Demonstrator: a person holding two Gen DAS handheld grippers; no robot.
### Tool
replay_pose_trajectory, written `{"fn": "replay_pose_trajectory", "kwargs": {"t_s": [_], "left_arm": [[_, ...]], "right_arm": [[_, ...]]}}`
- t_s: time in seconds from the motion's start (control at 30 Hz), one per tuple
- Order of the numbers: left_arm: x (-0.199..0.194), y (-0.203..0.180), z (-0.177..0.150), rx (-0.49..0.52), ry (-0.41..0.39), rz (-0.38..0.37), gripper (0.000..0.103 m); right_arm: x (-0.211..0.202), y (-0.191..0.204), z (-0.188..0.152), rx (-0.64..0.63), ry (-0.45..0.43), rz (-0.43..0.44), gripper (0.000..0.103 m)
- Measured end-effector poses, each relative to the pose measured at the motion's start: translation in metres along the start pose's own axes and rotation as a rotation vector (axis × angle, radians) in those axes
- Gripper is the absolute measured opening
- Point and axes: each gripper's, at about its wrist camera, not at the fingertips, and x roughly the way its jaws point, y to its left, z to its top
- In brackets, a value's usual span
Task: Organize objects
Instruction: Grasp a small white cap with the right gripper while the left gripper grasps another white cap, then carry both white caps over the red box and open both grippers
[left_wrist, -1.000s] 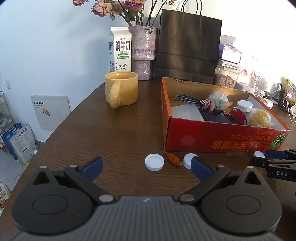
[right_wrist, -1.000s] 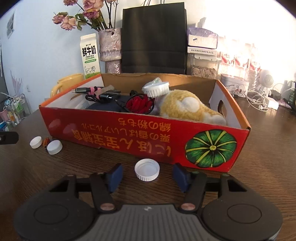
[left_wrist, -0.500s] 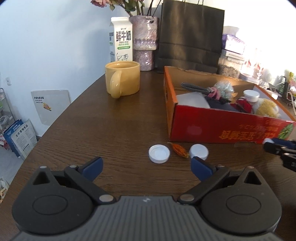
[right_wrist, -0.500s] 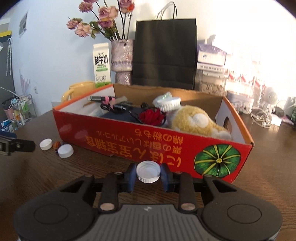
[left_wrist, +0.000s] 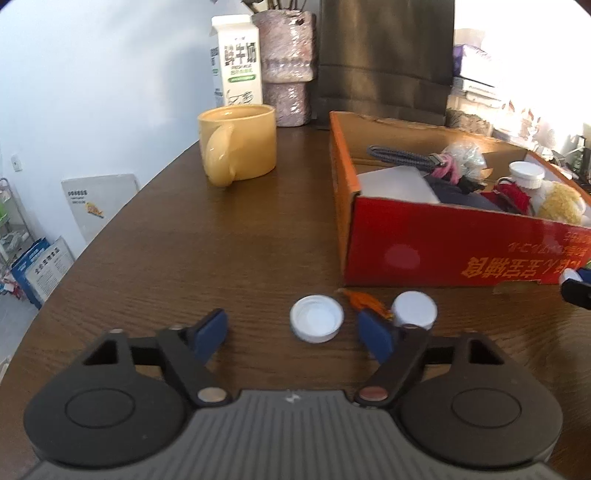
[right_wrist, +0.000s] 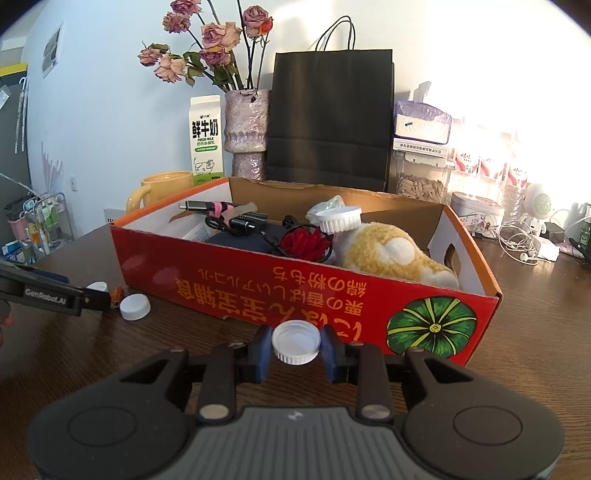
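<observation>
My right gripper (right_wrist: 295, 350) is shut on a white bottle cap (right_wrist: 296, 346) and holds it above the table in front of the red cardboard box (right_wrist: 258, 291). The box holds cables, a red scrunchie, a white jar and a yellow plush toy (right_wrist: 391, 254). My left gripper (left_wrist: 293, 332) is open just above the table. An upturned white cap (left_wrist: 316, 323) lies between its fingertips. A second white cap (left_wrist: 414, 309) and an orange wrapper (left_wrist: 364, 300) lie by its right finger, near the box's front wall (left_wrist: 461, 254).
A yellow mug (left_wrist: 238, 142), a milk carton (left_wrist: 238, 66), a vase (left_wrist: 286, 66) of dried roses and a black paper bag (right_wrist: 330, 114) stand at the back. Jars, tins and earphone cables (right_wrist: 517, 236) crowd the right side. The table edge curves along the left.
My right gripper shut on the cap in front of the box and lifted it. My left gripper moved forward to the two caps on the table and narrowed a little.
</observation>
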Motion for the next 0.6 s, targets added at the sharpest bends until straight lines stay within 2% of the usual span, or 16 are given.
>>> {"fn": "replay_pose_trajectory", "kwargs": {"t_s": [0.03, 0.07, 0.1, 0.13, 0.4, 0.6], "left_arm": [[-0.001, -0.002, 0.000, 0.009, -0.006, -0.012, 0.058], [-0.003, -0.005, 0.000, 0.021, -0.011, -0.027, 0.041], [-0.004, -0.007, 0.000, 0.030, -0.014, -0.039, 0.033], [-0.005, -0.010, -0.001, 0.035, -0.015, -0.043, 0.029], [-0.010, -0.014, -0.003, 0.026, -0.020, -0.060, 0.029], [-0.027, -0.011, 0.000, 0.000, -0.067, -0.075, 0.029]], "right_arm": [[0.000, 0.000, 0.000, 0.000, 0.001, 0.000, 0.027], [0.000, 0.000, 0.000, 0.001, 0.001, 0.001, 0.027], [0.000, 0.000, 0.000, 0.001, 0.001, 0.000, 0.027], [0.000, 0.000, 0.000, 0.001, 0.001, 0.000, 0.027], [0.000, -0.001, -0.001, 0.001, -0.004, -0.001, 0.027], [-0.004, 0.001, -0.001, -0.006, -0.028, -0.006, 0.027]]}}
